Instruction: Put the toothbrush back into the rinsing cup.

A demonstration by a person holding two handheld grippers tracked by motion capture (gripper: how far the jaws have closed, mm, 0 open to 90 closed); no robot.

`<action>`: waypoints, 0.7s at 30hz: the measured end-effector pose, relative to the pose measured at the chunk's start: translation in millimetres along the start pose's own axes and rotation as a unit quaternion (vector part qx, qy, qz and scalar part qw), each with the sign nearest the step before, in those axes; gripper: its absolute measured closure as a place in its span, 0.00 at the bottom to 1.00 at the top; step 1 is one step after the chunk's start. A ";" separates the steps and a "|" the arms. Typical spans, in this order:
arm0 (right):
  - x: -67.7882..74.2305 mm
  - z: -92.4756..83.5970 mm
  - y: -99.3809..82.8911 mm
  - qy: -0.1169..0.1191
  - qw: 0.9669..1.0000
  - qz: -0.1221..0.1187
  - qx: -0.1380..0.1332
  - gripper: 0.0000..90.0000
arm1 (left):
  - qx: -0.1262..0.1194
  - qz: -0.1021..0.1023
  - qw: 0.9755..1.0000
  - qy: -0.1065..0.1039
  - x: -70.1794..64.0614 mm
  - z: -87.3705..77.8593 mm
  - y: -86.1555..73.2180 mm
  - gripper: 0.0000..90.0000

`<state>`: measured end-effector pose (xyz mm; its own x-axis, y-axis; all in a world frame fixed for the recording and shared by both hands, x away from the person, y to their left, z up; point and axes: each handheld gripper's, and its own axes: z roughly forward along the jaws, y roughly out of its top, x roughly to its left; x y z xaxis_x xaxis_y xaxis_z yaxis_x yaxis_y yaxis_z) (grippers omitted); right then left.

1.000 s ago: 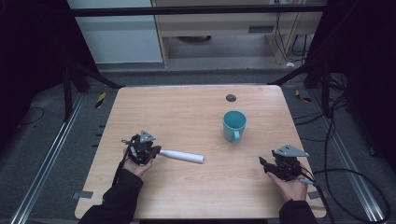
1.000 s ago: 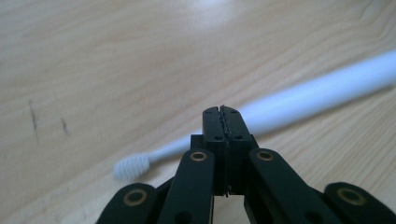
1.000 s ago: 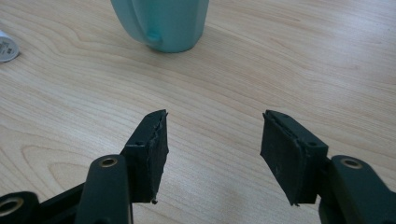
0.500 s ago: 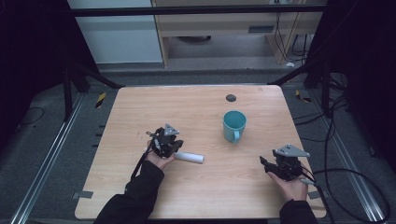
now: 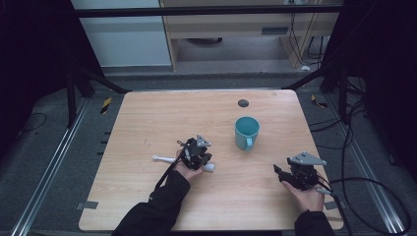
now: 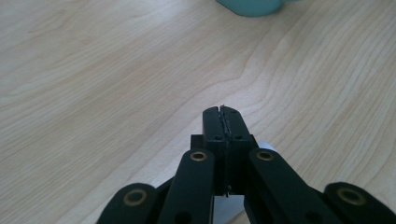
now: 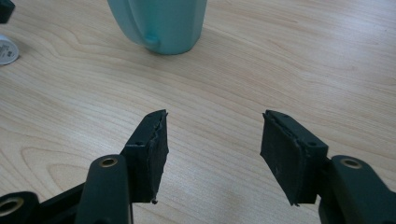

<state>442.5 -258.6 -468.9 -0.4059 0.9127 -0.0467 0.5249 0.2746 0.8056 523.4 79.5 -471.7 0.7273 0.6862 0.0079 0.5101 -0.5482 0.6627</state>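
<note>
Thing in hand: white tube (image 5: 165, 159), lying flat on the tabletop (image 5: 147, 118), left of the teal mug (image 5: 246, 132) and apart from it.
Left claw (image 5: 204, 160): clenched, jaws pressed flat together with nothing between them, hovering right over the tube's capped end (a pale sliver shows beneath the jaws in the left gripper view).
Right claw (image 7: 212, 144): released, jaws parted and empty, low over bare wood, mug ahead.
Handling, judged: light, smooth plastic, round (likely to roll if nudged); body may dent under a hard squeeze.
Where to grip: mid-body, across the width, jaws square to its length.
</note>
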 end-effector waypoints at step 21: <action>0.0 -0.1 0.0 -0.001 1.000 -0.001 0.001 0.46 | 0.034 0.050 0.998 -0.022 -22.9 -13.1 -25.6 1.00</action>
<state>442.5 -258.7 -468.9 -0.4055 0.9128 -0.0492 0.5254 0.2768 0.8046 487.7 84.2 -479.0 0.7956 0.6046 0.0375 0.4623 -0.6460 0.6075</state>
